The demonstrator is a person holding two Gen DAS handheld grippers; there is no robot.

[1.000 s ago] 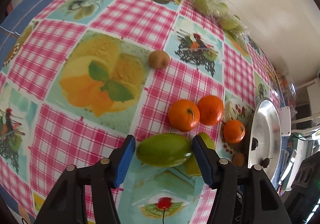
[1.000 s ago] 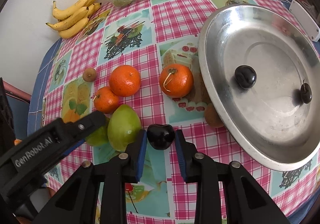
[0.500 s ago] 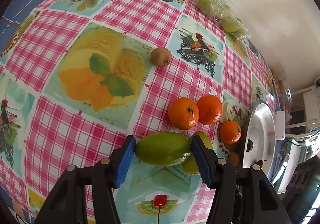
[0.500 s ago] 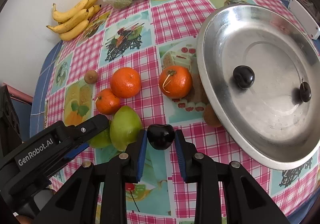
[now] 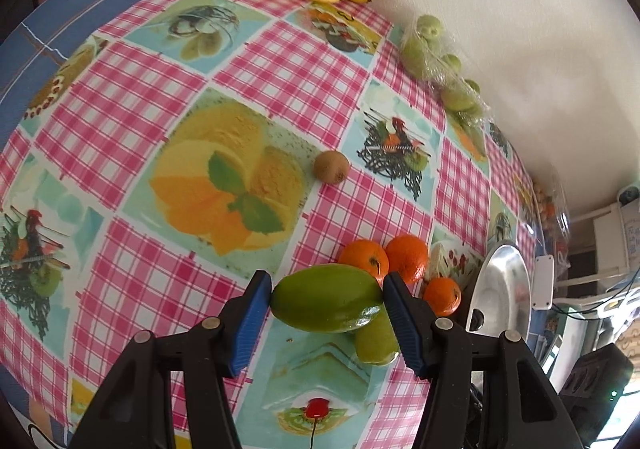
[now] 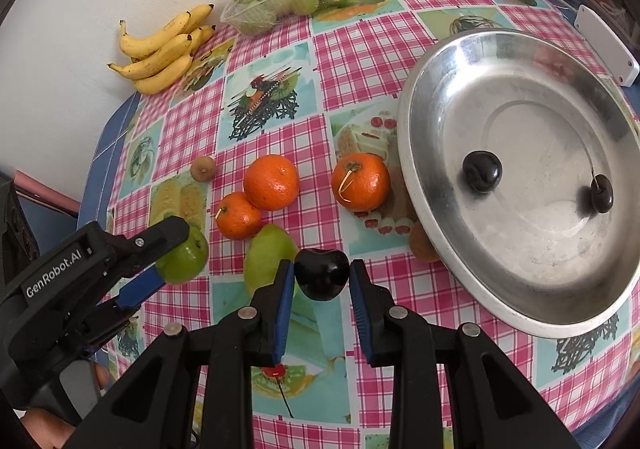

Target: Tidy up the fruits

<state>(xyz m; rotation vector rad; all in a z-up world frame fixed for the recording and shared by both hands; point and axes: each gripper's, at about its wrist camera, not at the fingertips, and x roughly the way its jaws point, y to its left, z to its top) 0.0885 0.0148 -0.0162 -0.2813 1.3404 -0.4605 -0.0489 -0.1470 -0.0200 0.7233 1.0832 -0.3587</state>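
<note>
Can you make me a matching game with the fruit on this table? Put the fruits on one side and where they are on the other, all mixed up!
Fruits:
1. Long green mango
2. Dark round plum
3. Bunch of yellow bananas
4. Small dark cherry with a stem

Places:
A. Inside the shiny round metal tray
B. Squeezed in the left gripper
C. On the table by the white wall
D. Squeezed in the right gripper

Right pairs: 1-B, 2-D, 3-C, 4-A
</note>
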